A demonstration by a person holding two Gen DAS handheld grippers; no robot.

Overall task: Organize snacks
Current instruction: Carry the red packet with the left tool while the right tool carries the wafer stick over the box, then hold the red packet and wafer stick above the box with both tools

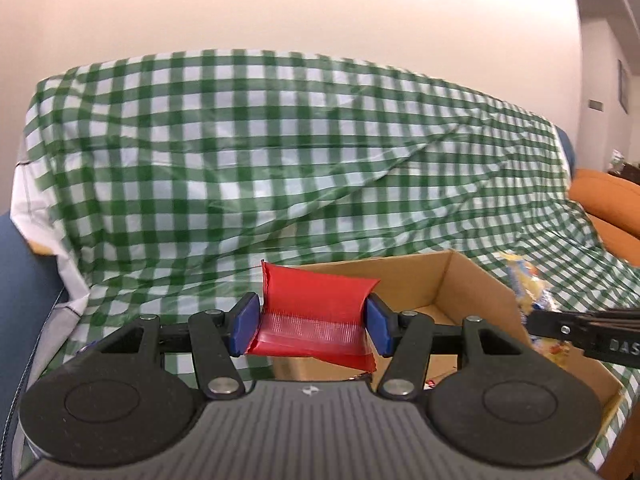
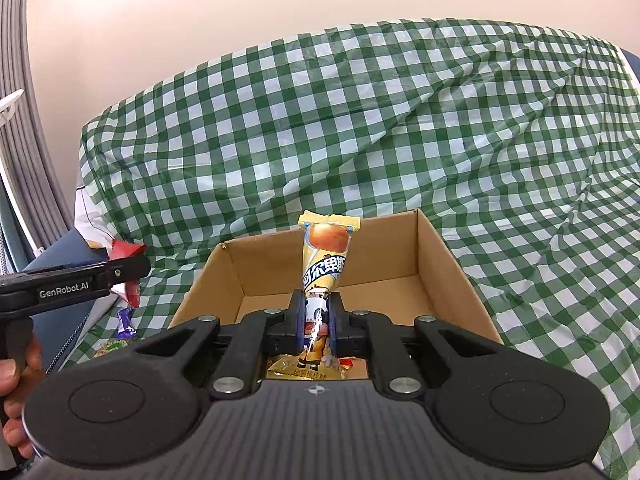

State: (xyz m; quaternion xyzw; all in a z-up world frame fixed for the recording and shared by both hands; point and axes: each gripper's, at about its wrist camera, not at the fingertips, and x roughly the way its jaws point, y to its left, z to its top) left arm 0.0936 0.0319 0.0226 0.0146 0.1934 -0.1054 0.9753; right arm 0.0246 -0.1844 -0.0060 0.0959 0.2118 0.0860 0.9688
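A red snack packet (image 1: 314,316) is being gripped across its width by the left gripper (image 1: 311,326), the 2 blue pads (image 1: 245,324) pressed against its sides so that the foil is being bowed inward. It is being held in the air just left of the open cardboard box (image 1: 476,292), above the green-and-white checked cloth (image 1: 240,140). In the right wrist view the same packet (image 2: 127,250) is seen beyond the tip of the left gripper (image 2: 132,270).

A yellow snack packet (image 2: 326,264) — long and narrow, with a cartoon cow printed near its lower end — is being clamped upright by the right gripper (image 2: 318,330), its fingers closed tightly on the lower part. It is being held over the near edge of the box (image 2: 448,264), whose far floor is seen bare. Another gold wrapper (image 2: 308,368) is lying under the gripper; its exact resting place cannot be told. A purple wrapper (image 2: 125,322) is lying on the cloth (image 2: 400,120) left of the box.
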